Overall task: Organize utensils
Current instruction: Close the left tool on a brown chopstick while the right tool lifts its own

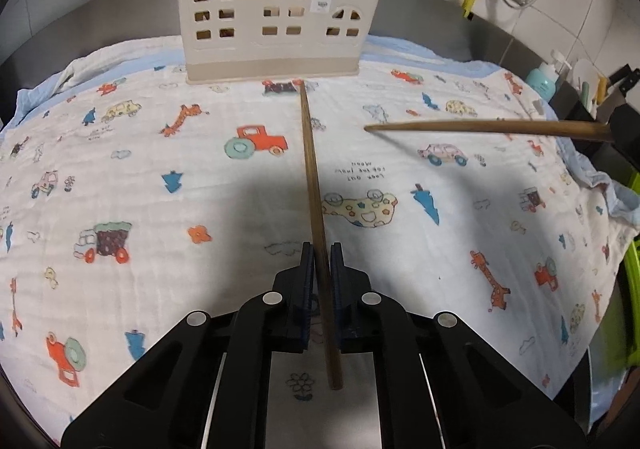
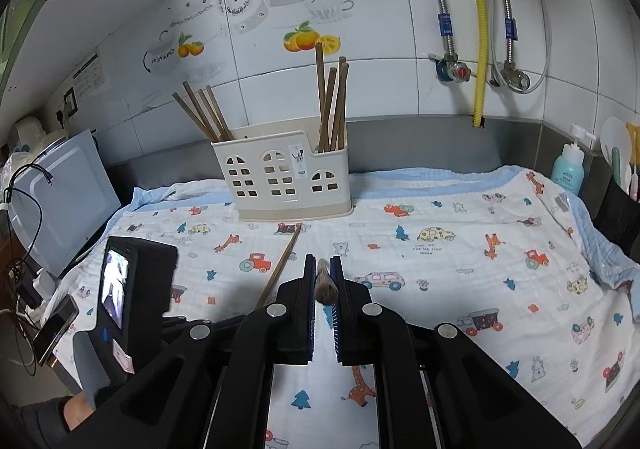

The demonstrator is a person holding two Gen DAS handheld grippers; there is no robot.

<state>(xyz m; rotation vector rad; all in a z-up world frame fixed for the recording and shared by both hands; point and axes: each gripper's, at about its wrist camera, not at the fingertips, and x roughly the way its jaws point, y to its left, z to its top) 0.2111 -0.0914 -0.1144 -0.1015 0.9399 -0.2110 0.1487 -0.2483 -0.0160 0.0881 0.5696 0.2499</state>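
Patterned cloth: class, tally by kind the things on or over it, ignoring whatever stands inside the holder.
Chopsticks: 2 (left chopstick in the left claw, right chopstick in the right claw)
Utensil holder: 1
Claws: 2
Total: 5

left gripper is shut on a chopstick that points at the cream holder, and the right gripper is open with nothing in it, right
Not quite. The right gripper is not open or unloaded: the right wrist view shows its jaws shut on a chopstick, seen end-on. The rest holds: the left gripper is shut on a chopstick whose tip points at the cream holder on the printed cloth.
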